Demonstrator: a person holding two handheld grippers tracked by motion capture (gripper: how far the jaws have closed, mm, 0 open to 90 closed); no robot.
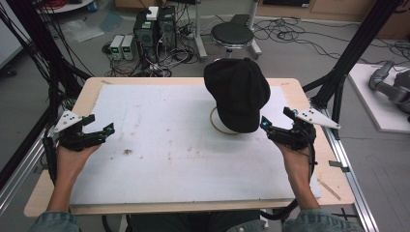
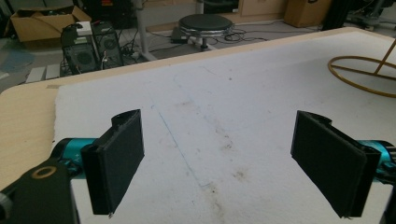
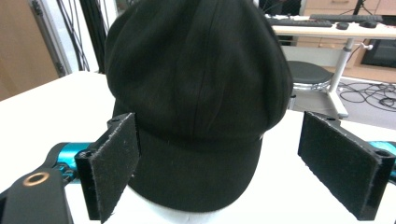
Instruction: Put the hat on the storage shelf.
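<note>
I see the black cap [image 1: 237, 94] sitting on a gold wire stand [image 1: 216, 124] at the far right of the table [image 1: 145, 145], my right claw [image 1: 265, 123] spread apart just beside its brim, gripping nothing, my left claw [image 1: 104, 126] apart and well away, so any grasping remains.

Two forearms enter from the bottom of the high view, one near each lower corner, sleeves at the frame edge; the left hand [image 1: 72, 157] holds the left gripper [image 1: 104, 129] at middle left, jaws spread wide and angled rightward; the right hand [image 1: 296, 159] holds the right gripper [image 1: 265, 123] at middle right, jaws parted and angled leftward.
</note>
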